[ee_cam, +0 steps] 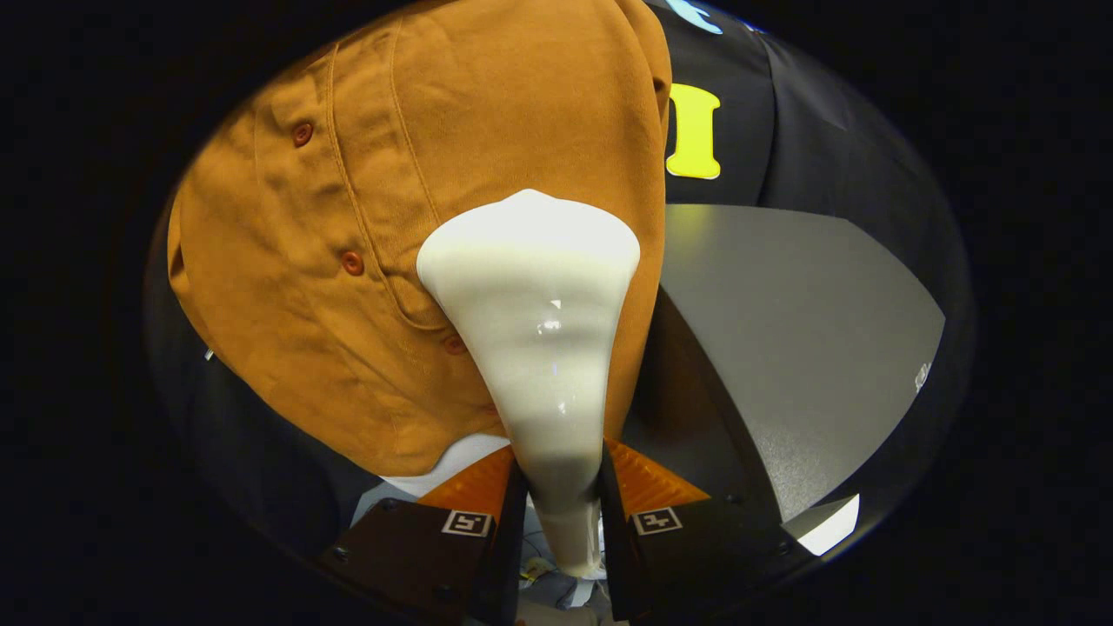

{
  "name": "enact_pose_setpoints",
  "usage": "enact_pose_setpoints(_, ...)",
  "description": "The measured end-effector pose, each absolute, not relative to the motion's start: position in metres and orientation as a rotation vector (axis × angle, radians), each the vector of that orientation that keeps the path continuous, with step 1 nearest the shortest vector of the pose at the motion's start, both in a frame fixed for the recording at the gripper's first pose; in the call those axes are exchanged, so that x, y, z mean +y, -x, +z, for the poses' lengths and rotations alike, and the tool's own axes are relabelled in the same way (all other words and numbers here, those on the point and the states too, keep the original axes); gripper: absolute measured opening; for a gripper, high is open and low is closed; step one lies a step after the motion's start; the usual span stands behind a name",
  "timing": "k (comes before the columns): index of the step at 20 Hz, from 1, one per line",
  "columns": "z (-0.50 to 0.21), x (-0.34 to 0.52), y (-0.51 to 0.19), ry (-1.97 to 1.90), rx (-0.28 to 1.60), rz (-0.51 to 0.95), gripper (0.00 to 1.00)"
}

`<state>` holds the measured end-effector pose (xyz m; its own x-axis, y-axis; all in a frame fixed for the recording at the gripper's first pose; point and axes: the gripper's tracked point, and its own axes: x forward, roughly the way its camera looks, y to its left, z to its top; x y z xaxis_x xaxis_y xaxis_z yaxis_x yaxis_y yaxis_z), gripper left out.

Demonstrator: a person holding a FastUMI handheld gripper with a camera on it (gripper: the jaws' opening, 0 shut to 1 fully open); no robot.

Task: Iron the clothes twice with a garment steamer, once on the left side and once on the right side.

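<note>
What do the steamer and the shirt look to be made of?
Steamer, clamped in the gripper: likely smooth glossy plastic, going by the sharp highlights on its cream body. Shirt: apparently matte woven cotton, with visible weave, stitched seams and soft creases.

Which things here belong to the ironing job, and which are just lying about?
For the job:
- steamer, its handle clamped between the fingers, head against the cloth
- brown shirt with buttons, hanging just beyond the fingers

Just about:
- grey table, off to the shirt's right
- white cloth under the shirt's hem, just ahead of the fingers
</note>
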<state>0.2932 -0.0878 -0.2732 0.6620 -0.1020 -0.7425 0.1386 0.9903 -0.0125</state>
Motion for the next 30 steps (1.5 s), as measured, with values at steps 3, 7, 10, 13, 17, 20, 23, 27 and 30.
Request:
enact_pose_setpoints(3,-0.274,-0.092,-0.284,-0.041,0.848,-0.142,0.44)
enact_pose_setpoints(7,-0.242,-0.094,-0.281,-0.047,0.779,-0.151,0.44)
enact_pose_setpoints(10,-0.203,-0.084,-0.286,-0.032,0.687,-0.14,0.44)
enact_pose_setpoints(13,-0.162,-0.06,-0.295,0.004,0.587,-0.105,0.44)
enact_pose_setpoints(17,-0.119,-0.026,-0.307,0.027,0.466,-0.048,0.44)
enact_pose_setpoints(20,-0.101,-0.001,-0.309,0.041,0.407,-0.001,0.44)
enact_pose_setpoints(23,-0.092,0.026,-0.313,0.045,0.372,0.044,0.44)
enact_pose_setpoints(27,-0.086,0.064,-0.314,0.037,0.351,0.111,0.44)
enact_pose_setpoints(30,-0.087,0.085,-0.317,0.041,0.339,0.145,0.44)
